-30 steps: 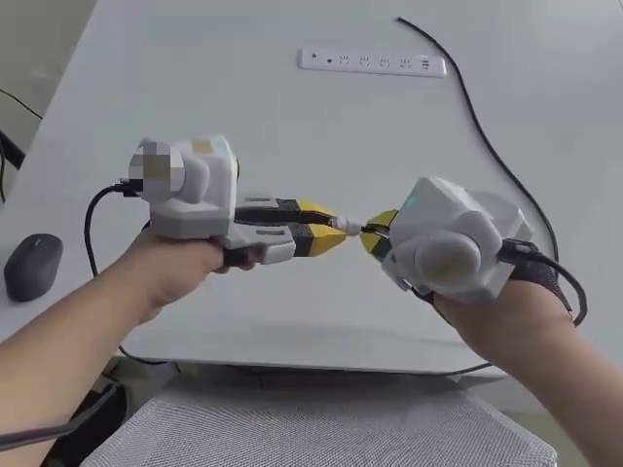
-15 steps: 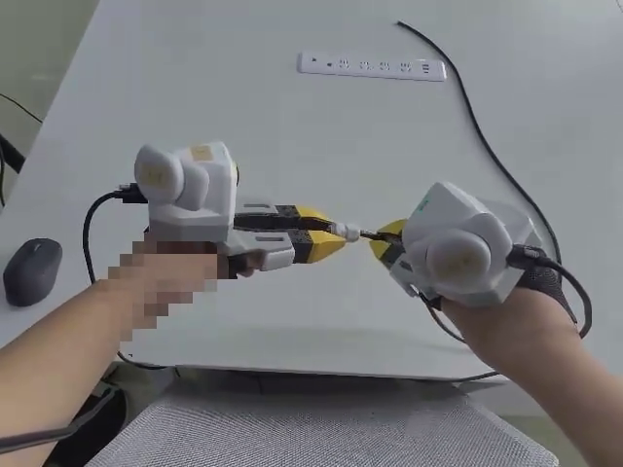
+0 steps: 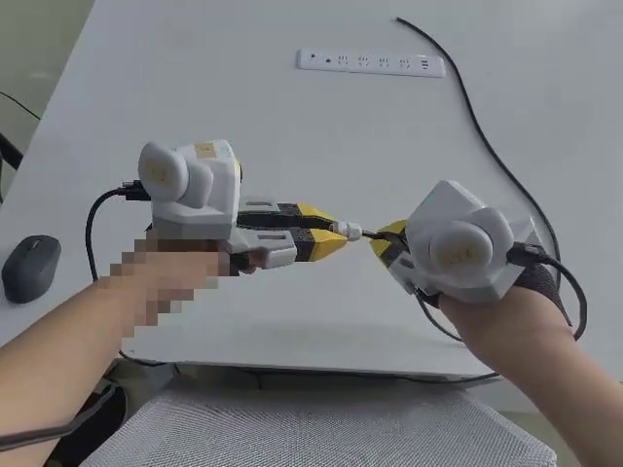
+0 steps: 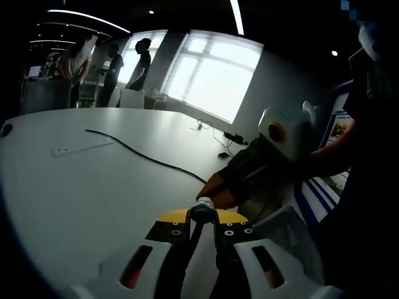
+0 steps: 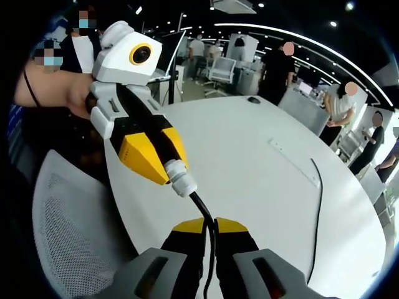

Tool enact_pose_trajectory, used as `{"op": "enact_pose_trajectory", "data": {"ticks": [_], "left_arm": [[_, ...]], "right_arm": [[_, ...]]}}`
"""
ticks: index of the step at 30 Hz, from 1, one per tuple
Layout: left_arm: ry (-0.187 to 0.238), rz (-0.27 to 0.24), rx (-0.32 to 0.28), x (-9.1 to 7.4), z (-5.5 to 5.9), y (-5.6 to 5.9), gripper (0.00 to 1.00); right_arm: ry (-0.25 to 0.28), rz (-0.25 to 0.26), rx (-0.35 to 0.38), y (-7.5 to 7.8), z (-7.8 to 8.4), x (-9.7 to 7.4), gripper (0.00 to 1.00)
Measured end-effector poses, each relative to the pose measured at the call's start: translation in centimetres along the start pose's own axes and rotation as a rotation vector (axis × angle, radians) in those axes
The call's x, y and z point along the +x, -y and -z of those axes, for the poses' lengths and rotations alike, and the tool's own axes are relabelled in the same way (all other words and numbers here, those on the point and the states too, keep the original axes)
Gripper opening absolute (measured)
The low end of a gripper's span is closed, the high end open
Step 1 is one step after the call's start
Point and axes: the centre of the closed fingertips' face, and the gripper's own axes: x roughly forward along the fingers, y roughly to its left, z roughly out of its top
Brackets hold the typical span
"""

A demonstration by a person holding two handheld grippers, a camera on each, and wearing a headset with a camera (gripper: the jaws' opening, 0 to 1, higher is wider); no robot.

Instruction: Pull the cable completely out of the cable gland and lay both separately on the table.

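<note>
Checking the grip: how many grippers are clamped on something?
2: left gripper on the cable gland, right gripper on the cable, tips facing each other above the table.

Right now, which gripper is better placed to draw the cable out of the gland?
Probably right: the right gripper is shut on the black cable close to the cable gland, which the left gripper clamps.

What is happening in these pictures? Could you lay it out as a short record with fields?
Left claw: shut on the white fitting
Right claw: shut on the black cable
Link: the black cable runs into the white fitting, and both are held in the air over the table
Table: white, with a power strip, a loose cord and a mouse
Progress: black cable not yet pulled out
</note>
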Motion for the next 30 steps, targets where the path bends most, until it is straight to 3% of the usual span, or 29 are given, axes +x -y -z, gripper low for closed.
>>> {"op": "enact_pose_trajectory", "data": {"ticks": [11, 20, 27, 30], "left_arm": [[0.018, 0.003, -0.015, -0.4, -0.1, 0.1, 0.15], [0.03, 0.008, -0.018, -0.5, -0.4, 0.3, 0.15], [0.032, 0.012, -0.013, -0.4, -0.3, 0.6, 0.15], [0.028, 0.013, -0.012, -0.4, -0.2, 0.7, 0.15]], "right_arm": [[-0.058, 0.033, 0.056, 1.6, 2.9, 0.0, 0.0], [-0.113, 0.054, 0.179, 2.7, 5.9, 0.3, 0.0], [-0.146, 0.037, 0.322, 2.5, 7.7, 0.6, 0.0], [-0.154, 0.04, 0.335, 2.6, 8.0, 0.6, 0.0]]}}
